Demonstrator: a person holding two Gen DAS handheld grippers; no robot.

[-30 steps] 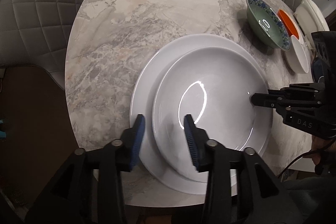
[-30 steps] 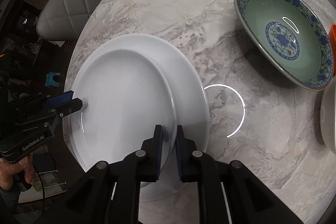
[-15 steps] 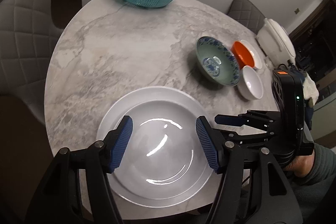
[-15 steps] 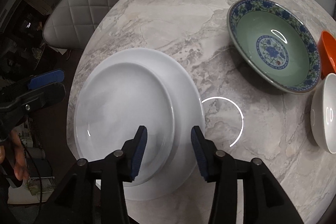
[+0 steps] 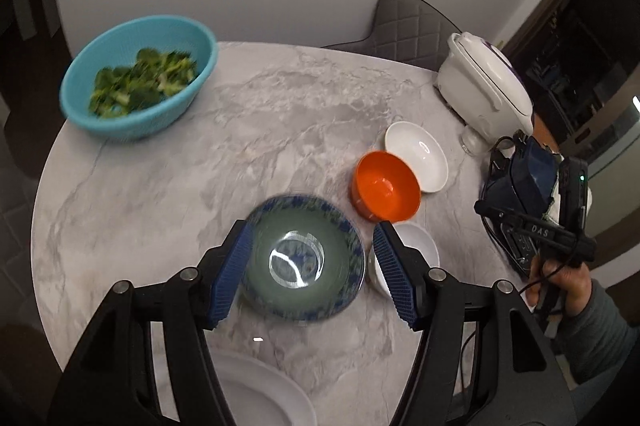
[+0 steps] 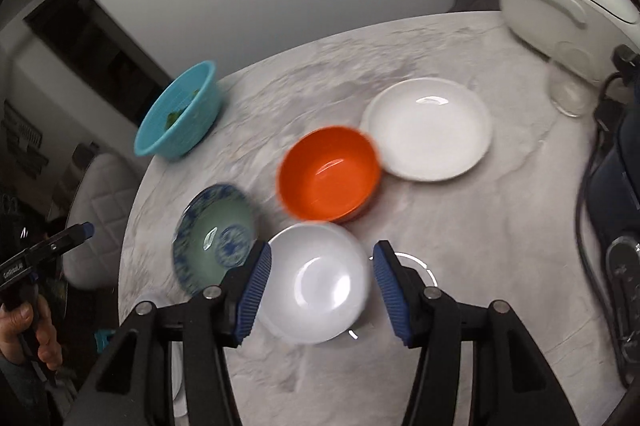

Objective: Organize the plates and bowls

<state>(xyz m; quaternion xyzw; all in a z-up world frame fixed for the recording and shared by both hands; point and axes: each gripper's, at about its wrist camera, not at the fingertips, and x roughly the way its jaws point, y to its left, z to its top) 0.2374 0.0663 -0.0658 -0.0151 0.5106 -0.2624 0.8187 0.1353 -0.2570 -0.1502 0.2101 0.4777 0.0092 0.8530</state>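
My left gripper [image 5: 312, 272] is open and empty, its jaws framing the green bowl with a blue patterned rim [image 5: 304, 262] from above. My right gripper [image 6: 320, 292] is open and empty, its jaws on either side of a small white bowl [image 6: 316, 282]. An orange bowl [image 6: 328, 174] sits just beyond it, and a shallow white dish [image 6: 428, 128] lies further back. The green bowl [image 6: 214, 236] stands to the left in the right wrist view. The stacked white plates [image 5: 264, 390] lie at the table's near edge.
A teal colander of greens [image 5: 140, 78] stands at the far left of the marble table [image 5: 280, 114]. A white rice cooker [image 5: 484, 90] sits at the far right, with cables beside it. Padded chairs [image 5: 408, 26] surround the table.
Both grippers let go of the white plates, opened wide and lifted. They swung right toward the bowls: left over the green bowl, right over the small white bowl.
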